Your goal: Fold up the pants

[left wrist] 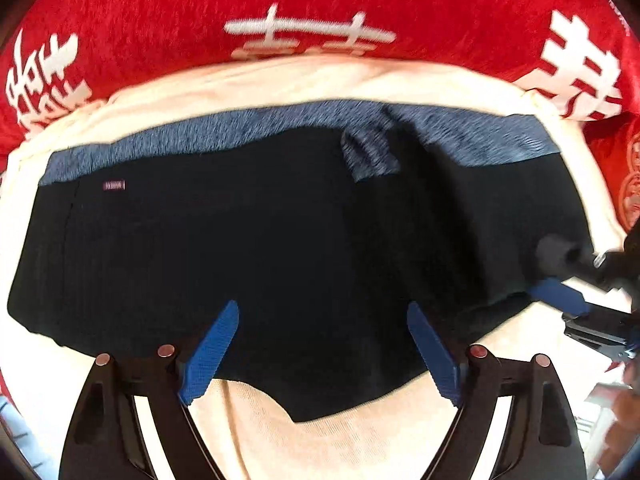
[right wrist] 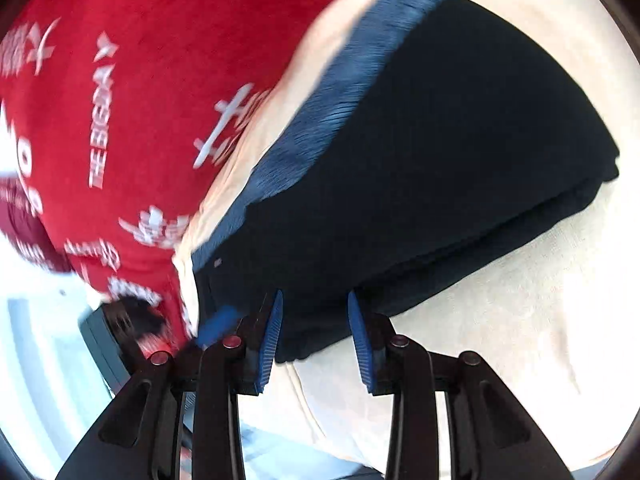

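The dark navy pants (left wrist: 248,248) lie folded on a cream cloth (left wrist: 320,440), with a blue-grey ribbed waistband (left wrist: 240,128) along the far edge and a small label at the left. My left gripper (left wrist: 322,316) is open, its blue fingers (left wrist: 208,356) spread wide over the near edge of the pants. My right gripper (right wrist: 315,304) is open, fingers on either side of the pants' (right wrist: 440,160) near corner. The right gripper also shows at the right edge of the left wrist view, its blue finger (left wrist: 560,298) at the pants' right edge.
A red blanket with white characters (left wrist: 320,8) lies beyond the cream cloth; it also fills the left of the right wrist view (right wrist: 140,60). The left gripper's blurred body (right wrist: 132,328) shows at lower left there.
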Demonstrator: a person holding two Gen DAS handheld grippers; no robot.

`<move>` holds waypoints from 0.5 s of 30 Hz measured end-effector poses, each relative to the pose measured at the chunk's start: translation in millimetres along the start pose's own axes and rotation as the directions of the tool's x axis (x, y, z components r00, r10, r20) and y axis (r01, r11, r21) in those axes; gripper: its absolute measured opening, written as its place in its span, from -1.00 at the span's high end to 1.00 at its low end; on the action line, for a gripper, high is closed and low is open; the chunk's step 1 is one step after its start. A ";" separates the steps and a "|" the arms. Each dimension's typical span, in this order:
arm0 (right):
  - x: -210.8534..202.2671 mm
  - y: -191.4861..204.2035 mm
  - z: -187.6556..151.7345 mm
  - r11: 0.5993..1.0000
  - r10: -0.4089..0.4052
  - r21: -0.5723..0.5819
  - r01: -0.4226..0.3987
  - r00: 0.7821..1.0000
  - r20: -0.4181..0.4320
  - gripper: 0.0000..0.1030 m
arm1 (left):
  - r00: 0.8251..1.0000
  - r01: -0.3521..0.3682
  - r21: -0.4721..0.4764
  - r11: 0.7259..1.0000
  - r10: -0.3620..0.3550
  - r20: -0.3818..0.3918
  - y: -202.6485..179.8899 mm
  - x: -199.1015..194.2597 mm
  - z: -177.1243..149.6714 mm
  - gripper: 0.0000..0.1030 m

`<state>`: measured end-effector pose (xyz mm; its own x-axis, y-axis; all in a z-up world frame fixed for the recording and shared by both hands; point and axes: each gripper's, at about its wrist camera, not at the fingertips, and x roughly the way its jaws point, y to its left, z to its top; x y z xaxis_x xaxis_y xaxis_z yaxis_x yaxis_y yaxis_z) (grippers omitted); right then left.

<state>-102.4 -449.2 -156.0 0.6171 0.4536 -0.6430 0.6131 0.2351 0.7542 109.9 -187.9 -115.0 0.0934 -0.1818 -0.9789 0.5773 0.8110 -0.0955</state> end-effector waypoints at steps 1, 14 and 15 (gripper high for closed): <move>1.6 -9.9 1.1 0.997 0.044 0.063 -0.045 0.999 0.014 0.27 | 1.000 -0.006 -0.021 1.000 0.006 -0.024 4.5 7.0 -0.4 -0.70; 10.8 16.6 -6.9 1.000 -0.007 -0.028 0.007 1.000 -0.021 0.91 | 0.993 -0.105 -0.077 0.991 0.108 0.036 56.2 -36.9 17.4 -0.70; 19.3 10.2 -4.9 0.997 -0.065 -0.045 0.064 0.997 -0.031 0.91 | 0.993 -0.112 -0.084 0.990 0.115 0.030 59.1 -38.6 17.4 -0.70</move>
<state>-86.6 -433.9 -160.0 0.5601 0.4641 -0.6863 0.6282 0.3022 0.7170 154.5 -142.6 -79.7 0.1831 -0.1039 -0.9776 0.4927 0.8702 -0.0002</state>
